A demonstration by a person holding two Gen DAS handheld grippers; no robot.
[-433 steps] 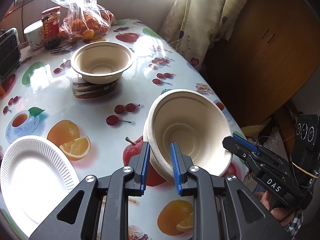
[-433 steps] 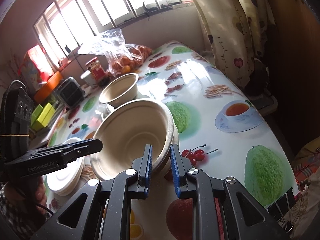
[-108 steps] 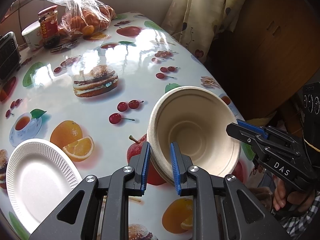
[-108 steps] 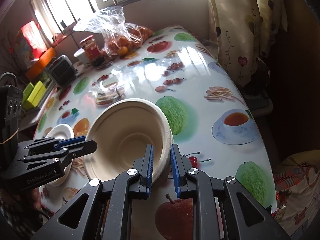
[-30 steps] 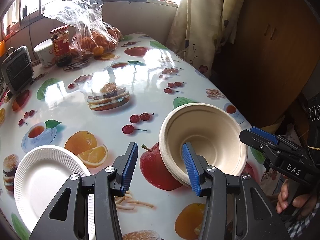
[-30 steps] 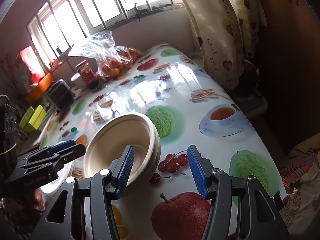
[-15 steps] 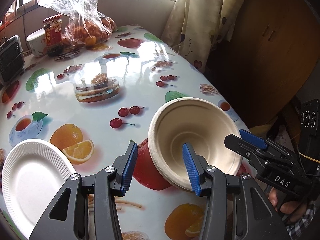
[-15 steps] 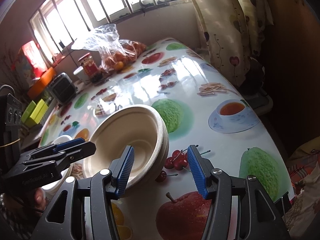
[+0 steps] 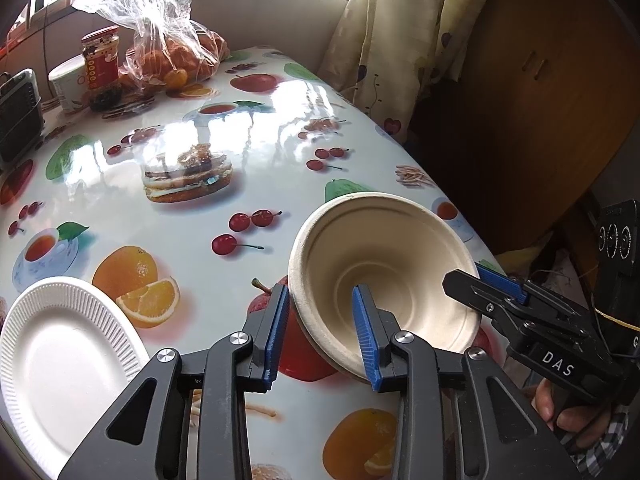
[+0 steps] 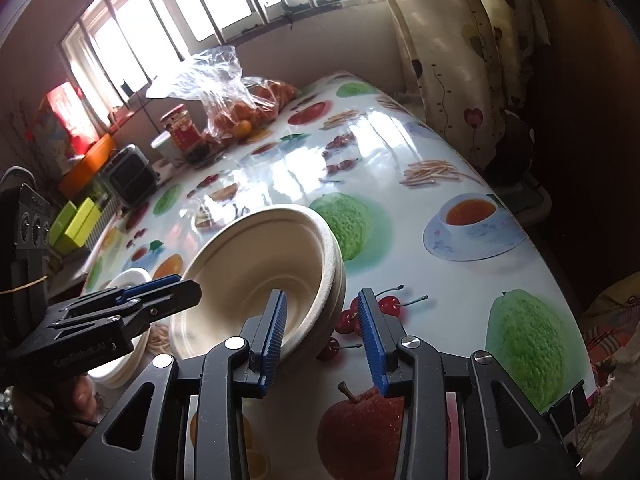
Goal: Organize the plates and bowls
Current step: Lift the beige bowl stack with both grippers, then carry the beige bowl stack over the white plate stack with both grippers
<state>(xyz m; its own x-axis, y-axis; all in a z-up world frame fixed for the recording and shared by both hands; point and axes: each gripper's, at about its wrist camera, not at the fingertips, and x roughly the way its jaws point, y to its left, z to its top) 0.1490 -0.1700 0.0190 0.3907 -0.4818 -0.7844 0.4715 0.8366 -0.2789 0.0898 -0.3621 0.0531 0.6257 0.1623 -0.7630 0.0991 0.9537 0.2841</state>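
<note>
Both pairs of jaws have just been closing around the stacked bowls (image 9: 380,264), narrower than half a second ago. Left gripper (image 9: 322,332) straddles the near rim, right gripper (image 10: 322,334) the opposite rim; neither pad pair presses yet. Beside the left jaws, white plates (image 9: 60,360) lie empty on the tabletop (image 9: 248,128).

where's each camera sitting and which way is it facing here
Left wrist: on the left gripper, looking down along its fingers at the stacked bowls and white plate; the right gripper and a hand show at right.
Right wrist: on the right gripper, facing the same bowls and the windows; the left gripper shows at left.
Shared: bowls, bag of oranges, fruit-print table; both jaws straddle the bowls' rim, just closing.
</note>
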